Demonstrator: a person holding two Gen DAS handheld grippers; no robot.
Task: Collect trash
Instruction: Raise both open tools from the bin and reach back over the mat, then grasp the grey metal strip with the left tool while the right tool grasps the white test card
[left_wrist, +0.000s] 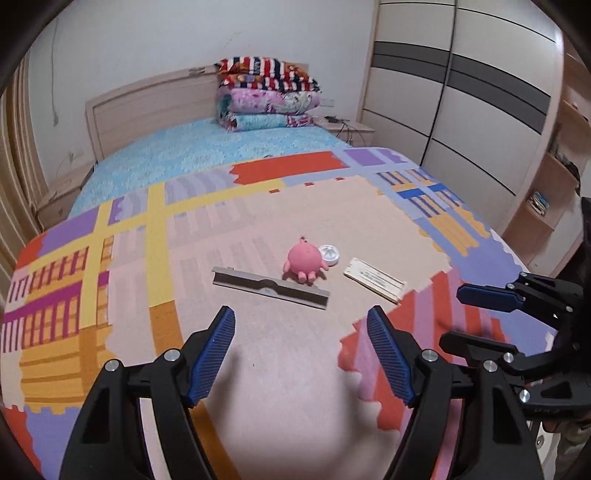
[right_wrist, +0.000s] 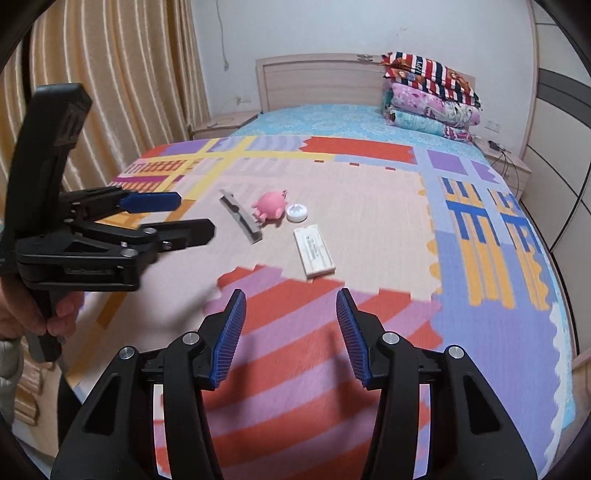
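Observation:
On a patterned blanket (left_wrist: 280, 206) (right_wrist: 369, 206) lie a grey bar (left_wrist: 269, 288) (right_wrist: 240, 216), a pink octopus toy (left_wrist: 304, 263) (right_wrist: 271, 206), a white round lid (left_wrist: 328, 254) (right_wrist: 296, 213) and a flat white box (left_wrist: 375, 279) (right_wrist: 314, 252). My left gripper (left_wrist: 301, 317) (right_wrist: 195, 214) hovers open just short of the bar, nothing between its fingers. My right gripper (right_wrist: 291, 299) (left_wrist: 454, 314) is open too and empty, hanging over the red striped patch short of the white box.
The blanket covers the foot of a bed with a blue sheet (left_wrist: 207, 151). Folded quilts (left_wrist: 266, 96) are stacked at the headboard. A wardrobe (left_wrist: 461, 92) stands to the right, curtains (right_wrist: 110, 92) to the left. A hand (right_wrist: 55, 317) grips the left tool's handle.

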